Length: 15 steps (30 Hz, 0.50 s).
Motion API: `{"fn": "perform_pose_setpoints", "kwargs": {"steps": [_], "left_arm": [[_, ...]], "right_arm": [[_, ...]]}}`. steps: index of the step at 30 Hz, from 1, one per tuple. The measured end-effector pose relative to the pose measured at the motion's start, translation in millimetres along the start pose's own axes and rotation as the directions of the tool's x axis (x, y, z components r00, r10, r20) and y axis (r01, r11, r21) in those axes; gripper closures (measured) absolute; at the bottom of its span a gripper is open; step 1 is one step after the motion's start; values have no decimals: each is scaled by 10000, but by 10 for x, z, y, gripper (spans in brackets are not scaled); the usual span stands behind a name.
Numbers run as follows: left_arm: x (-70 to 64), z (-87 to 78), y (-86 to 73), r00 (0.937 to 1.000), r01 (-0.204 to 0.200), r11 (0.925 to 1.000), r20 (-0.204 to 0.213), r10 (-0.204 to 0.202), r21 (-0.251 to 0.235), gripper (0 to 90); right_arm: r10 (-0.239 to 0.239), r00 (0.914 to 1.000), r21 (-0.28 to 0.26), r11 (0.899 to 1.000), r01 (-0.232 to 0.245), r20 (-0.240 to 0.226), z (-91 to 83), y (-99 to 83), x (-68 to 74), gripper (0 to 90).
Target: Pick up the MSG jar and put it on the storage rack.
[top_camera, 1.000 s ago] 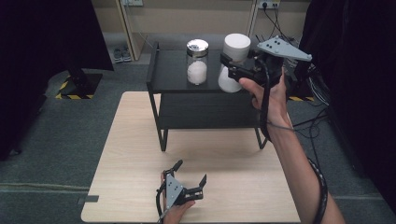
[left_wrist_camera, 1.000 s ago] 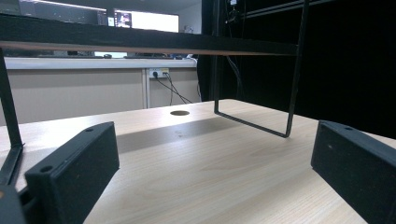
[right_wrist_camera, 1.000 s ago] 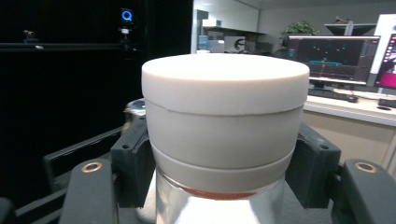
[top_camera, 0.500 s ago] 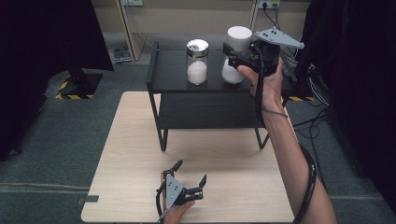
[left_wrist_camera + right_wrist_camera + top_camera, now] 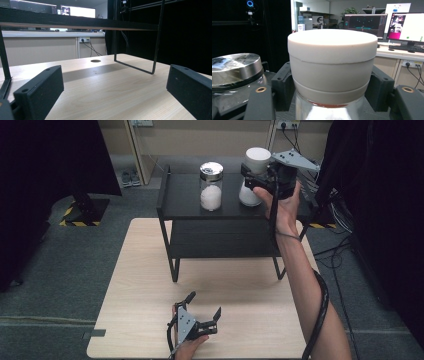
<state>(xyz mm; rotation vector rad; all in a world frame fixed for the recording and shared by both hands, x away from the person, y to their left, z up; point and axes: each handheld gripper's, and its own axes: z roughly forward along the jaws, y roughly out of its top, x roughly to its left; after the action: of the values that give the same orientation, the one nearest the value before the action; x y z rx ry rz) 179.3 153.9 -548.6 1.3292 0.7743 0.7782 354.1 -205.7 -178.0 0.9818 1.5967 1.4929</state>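
Observation:
A glass jar with a thick white lid [image 5: 257,156] is at the right end of the black shelf's top [image 5: 182,205], and whether its base rests on it I cannot tell. My right gripper [image 5: 257,172] is shut on it just below the lid, the pads [image 5: 283,85] pressing both sides of the white-lidded jar [image 5: 330,50]. A second jar with a metal lid [image 5: 211,185] and white contents stands to its left, and its steel lid [image 5: 235,65] lies close beside my right jaw. My left gripper [image 5: 204,305] lies open on the wooden table [image 5: 145,285] near its front edge, nothing between its jaws.
The black two-tier shelf stands on the far half of the table, and its thin wire leg [image 5: 155,50] rises ahead of the left gripper [image 5: 112,87]. A cable [image 5: 320,305] trails along the right forearm. Grey floor surrounds the table.
The right gripper has carried the white-lidded jar a little farther back and to the right over the shelf top. The left gripper has stayed still.

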Motion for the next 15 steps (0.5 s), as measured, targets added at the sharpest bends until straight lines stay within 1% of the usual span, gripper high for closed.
{"fn": "perform_pose_setpoints", "kwargs": {"steps": [8,9,10,11,13,15], "left_arm": [[0,-2,-5,10000,27,10000,-8,-27,-28,4],[0,-2,-5,10000,28,10000,-9,-28,-29,4],[0,-2,-5,10000,28,10000,-8,-28,-32,4],[0,-2,-4,10000,24,10000,-10,-24,-26,4],[-1,-2,-4,10000,17,10000,-9,-17,-25,5],[-1,-1,-2,10000,18,10000,-20,-18,-15,5]], "right_arm": [[57,10000,-131,9999,-57,-10,0,-58,-17,339],[37,10000,-101,9999,-37,-22,0,-52,-21,317],[20,10000,-130,9999,-19,56,-5,-52,-11,262],[-14,10000,-145,9999,16,96,-16,-44,-5,231],[-109,9999,-175,9998,109,-10,-41,-26,-15,139],[-179,9996,-127,9998,176,-214,-66,-10,-26,88]]}}
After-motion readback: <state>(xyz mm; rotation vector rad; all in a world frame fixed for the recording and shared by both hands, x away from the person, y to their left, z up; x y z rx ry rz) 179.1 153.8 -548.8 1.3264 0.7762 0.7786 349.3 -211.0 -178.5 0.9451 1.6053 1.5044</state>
